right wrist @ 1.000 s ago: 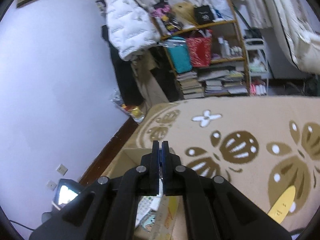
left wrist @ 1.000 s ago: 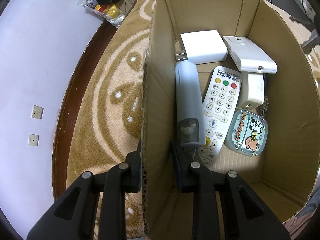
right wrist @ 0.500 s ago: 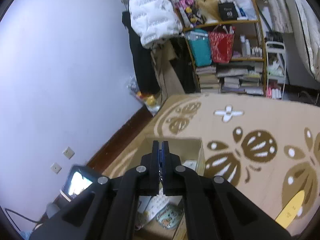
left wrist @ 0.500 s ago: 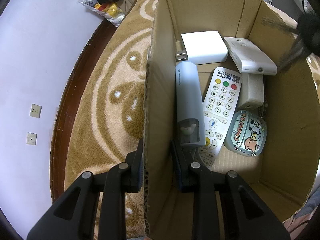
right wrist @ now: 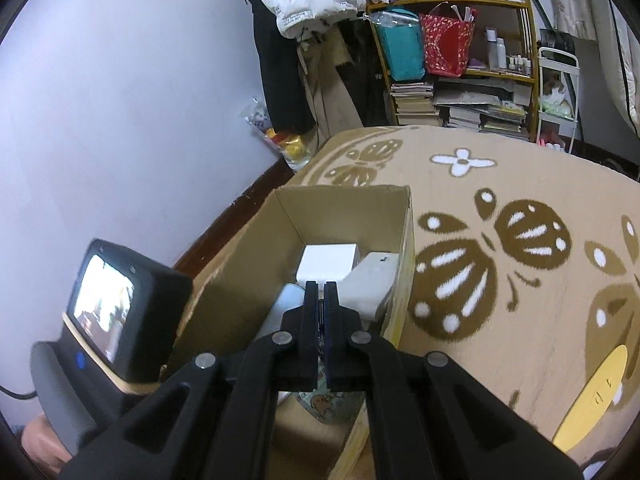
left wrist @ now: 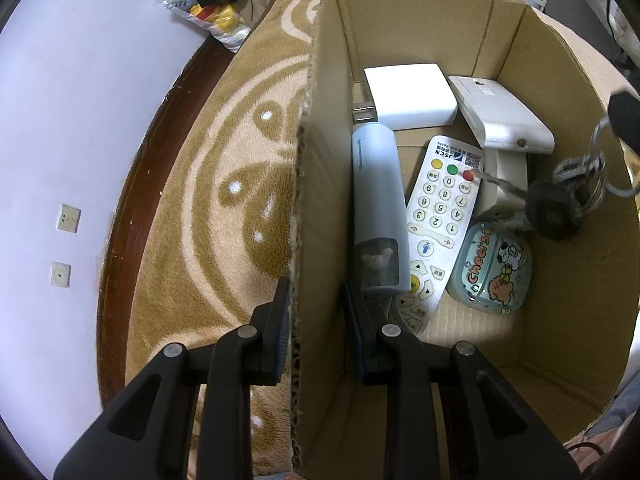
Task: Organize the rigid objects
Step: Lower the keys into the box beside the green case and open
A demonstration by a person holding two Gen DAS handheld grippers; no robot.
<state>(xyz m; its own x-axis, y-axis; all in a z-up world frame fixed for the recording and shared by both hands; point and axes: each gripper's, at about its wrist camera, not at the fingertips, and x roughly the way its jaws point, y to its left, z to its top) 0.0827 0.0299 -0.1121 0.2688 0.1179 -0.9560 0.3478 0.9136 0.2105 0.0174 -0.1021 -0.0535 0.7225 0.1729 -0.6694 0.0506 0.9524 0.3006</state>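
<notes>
A cardboard box point(left wrist: 420, 20) sits on a patterned rug. It holds a pale blue bottle point(left wrist: 376, 204), a white remote point(left wrist: 440, 216), a white adapter point(left wrist: 408, 94), a white device point(left wrist: 500, 116) and a cartoon case point(left wrist: 492, 268). My left gripper point(left wrist: 316, 304) straddles the box's left wall point(left wrist: 320, 216) and grips it. My right gripper point(right wrist: 321, 300) is shut on a key ring; the keys with a dark fuzzy charm point(left wrist: 556, 208) hang blurred over the box's right side. The box also shows in the right wrist view point(right wrist: 344, 212).
A purple wall point(left wrist: 60, 120) with two sockets and a dark baseboard lies left. A snack bag point(left wrist: 208, 20) lies by the wall. A yellow flat object point(right wrist: 592, 400) lies on the rug at right. Shelves point(right wrist: 452, 52) with books stand at the back.
My right gripper has swung down over the box, bringing the hanging keys into the left wrist view. The left gripper and box have not moved.
</notes>
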